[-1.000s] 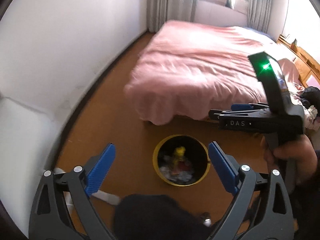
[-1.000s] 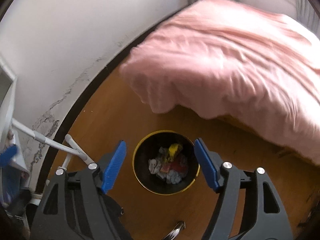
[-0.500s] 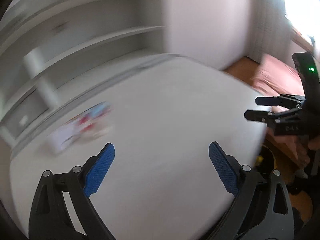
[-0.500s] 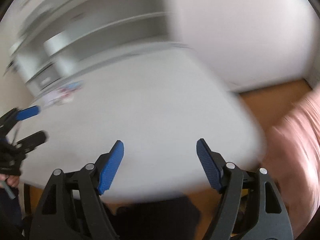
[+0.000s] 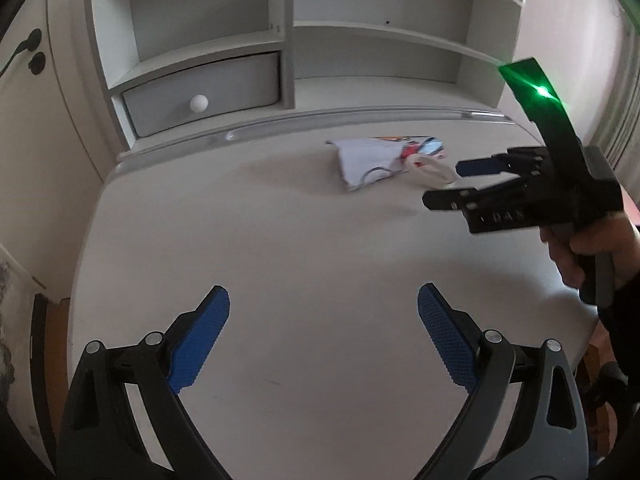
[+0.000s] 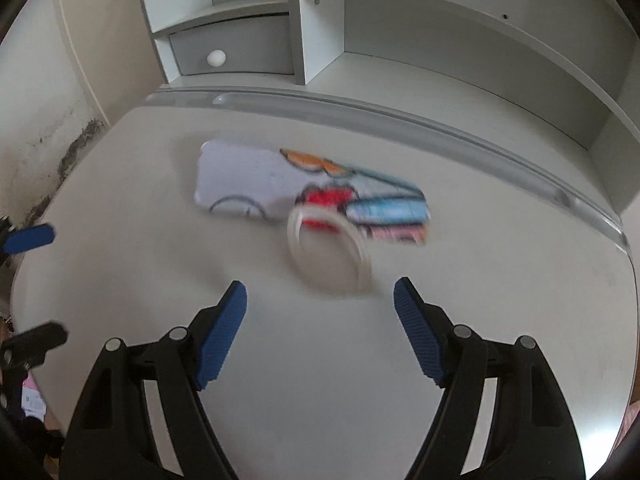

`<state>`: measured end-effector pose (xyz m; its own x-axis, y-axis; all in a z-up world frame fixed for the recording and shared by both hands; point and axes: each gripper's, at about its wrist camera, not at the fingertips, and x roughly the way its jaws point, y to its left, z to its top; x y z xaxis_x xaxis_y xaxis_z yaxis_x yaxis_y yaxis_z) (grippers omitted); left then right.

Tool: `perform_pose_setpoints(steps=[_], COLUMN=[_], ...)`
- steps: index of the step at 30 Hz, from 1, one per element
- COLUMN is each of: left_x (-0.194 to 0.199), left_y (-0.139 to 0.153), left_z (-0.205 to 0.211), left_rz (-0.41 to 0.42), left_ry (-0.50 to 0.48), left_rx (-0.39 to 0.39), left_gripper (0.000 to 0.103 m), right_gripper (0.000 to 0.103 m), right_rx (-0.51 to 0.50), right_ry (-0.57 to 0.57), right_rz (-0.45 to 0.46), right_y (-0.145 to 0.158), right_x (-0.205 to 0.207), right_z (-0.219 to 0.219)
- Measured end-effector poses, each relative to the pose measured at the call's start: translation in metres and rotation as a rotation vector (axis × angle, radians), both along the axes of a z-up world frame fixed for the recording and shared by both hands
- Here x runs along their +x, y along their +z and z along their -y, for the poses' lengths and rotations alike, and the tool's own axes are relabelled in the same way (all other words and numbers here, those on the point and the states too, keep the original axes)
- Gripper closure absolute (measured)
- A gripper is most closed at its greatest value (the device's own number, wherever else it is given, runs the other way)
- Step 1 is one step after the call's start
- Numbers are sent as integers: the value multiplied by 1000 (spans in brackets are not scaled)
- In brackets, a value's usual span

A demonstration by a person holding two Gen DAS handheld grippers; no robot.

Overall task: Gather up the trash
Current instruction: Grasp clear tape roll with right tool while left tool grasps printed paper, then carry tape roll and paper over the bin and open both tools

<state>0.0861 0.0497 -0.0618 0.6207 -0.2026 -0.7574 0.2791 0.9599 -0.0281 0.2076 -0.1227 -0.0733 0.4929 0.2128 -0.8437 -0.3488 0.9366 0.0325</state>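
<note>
A flat printed wrapper [image 6: 308, 192] with white, red, orange and blue marks lies on the white desk [image 6: 480, 320]. A clear plastic ring [image 6: 328, 252] rests against its near edge. My right gripper [image 6: 320, 304] is open and empty, just short of the ring. In the left wrist view the wrapper [image 5: 376, 156] and ring [image 5: 430, 170] lie at the far right of the desk, with the right gripper [image 5: 444, 184] beside them. My left gripper [image 5: 324, 308] is open and empty over the bare middle of the desk [image 5: 280, 240].
A white shelf unit [image 5: 288, 40] stands at the back of the desk, with a grey drawer [image 5: 204, 92] and round knob. A raised rail [image 6: 400, 120] runs along the desk's back. A stained wall [image 6: 60, 152] is at the left.
Both grippers have swung up from the bin on the floor to the desk. The right gripper has come close to the wrapper and ring. Both stay open.
</note>
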Motion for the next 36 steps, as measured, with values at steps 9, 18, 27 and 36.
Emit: perform_pose_setpoints(steps=[9,18,27,36], left_x=[46,120,160,157], left_y=[3,2,-16,-15], left_z=[27,104,130,126], left_rz=[41,49,-70,-164], left_ry=[-110,-370,-420,-422], left_rx=[93,268,291,155], left_gripper=[11,11,10,88], right_gripper=[62,62,61,61], right_rx=[-14,82,101,156], right_ry=[7,-97,-239,-460], right_rz=[49,38,33,63], right_y=[5,15,19,27], right_x=[-10,-72,-123,-209], right_z=[0,71,144,231])
